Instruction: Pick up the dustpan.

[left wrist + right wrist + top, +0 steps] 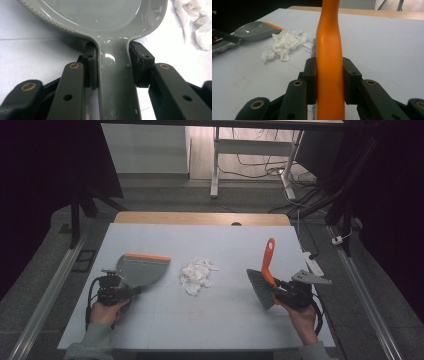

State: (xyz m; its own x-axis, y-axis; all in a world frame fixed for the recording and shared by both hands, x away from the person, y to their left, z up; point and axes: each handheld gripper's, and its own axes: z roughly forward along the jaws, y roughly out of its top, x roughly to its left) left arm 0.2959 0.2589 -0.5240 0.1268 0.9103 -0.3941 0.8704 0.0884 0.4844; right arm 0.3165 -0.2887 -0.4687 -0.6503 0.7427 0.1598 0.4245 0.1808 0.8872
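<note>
The left gripper (131, 291) is clamped on the grey handle of a dustpan (142, 269), its pads (91, 65) pressing both sides of the handle just behind the pan's bowl. The dustpan lies on the white table (160, 325) at the left, its orange-edged lip turned toward the middle. The bowl of the pan, seen close up in the left gripper view, holds nothing; its grey inner surface is bare and glossy.

The right gripper (278, 287) is closed on the orange handle of a hand brush (265, 275), which stands between its pads (310, 80). The brush's grey bristles point toward the table's centre, the handle end slanting up and away.

Between pan and brush lies a small heap of crumpled white paper scraps (196, 274), resting on the table, near the dustpan's lip but apart from it.
</note>
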